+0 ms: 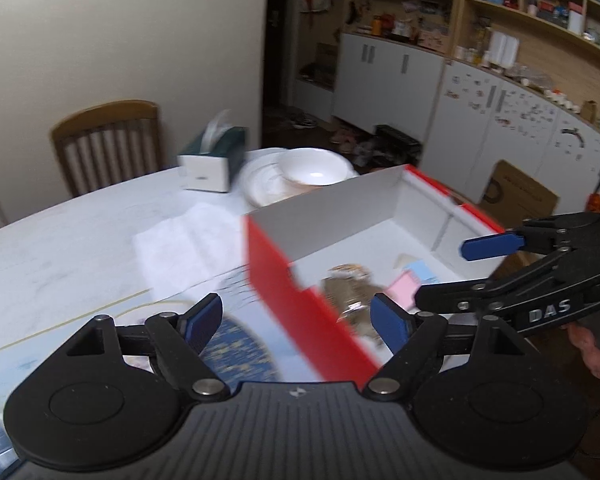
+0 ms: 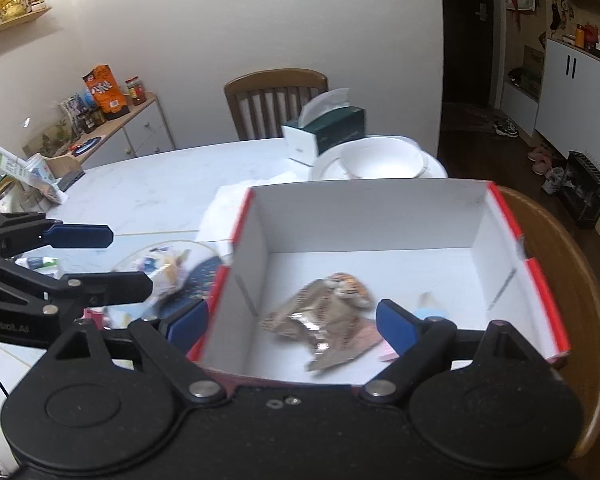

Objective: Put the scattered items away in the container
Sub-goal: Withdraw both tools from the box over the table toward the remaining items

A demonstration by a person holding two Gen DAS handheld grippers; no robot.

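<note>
White marble-look tabletop (image 2: 148,184) fills my view under both tools, with a plain cream wall behind it. On it sits the red cardboard box with white inside walls (image 2: 500,216), open at the top. On its floor I see a crumpled brown and silver foil snack wrapper (image 2: 324,320), and beside that a pink card (image 1: 404,286) and a pale blue card (image 1: 420,270), all blurred.

My right gripper (image 2: 292,322) hangs over the box's near edge, jaws spread wide with nothing between the blue pads; the wrapper lies below them. My left gripper (image 1: 296,322) is over the box's red left wall, also wide open and empty.

Left of the box I can make out a blue patterned mat (image 1: 236,348) and a clear dish holding small packets (image 2: 168,264), too smeared to identify. Just behind the box lies a white cloth (image 1: 180,248), then a white bowl on stacked white plates (image 2: 380,160) and a dark green tissue box (image 2: 332,130). A brown wooden slatted chair (image 2: 272,100) stands at the far edge. Beyond are white cabinets with cluttered wooden shelves (image 1: 520,20), a dark doorway (image 2: 468,40) and a low sideboard crowded with jars and packets (image 2: 112,120).
</note>
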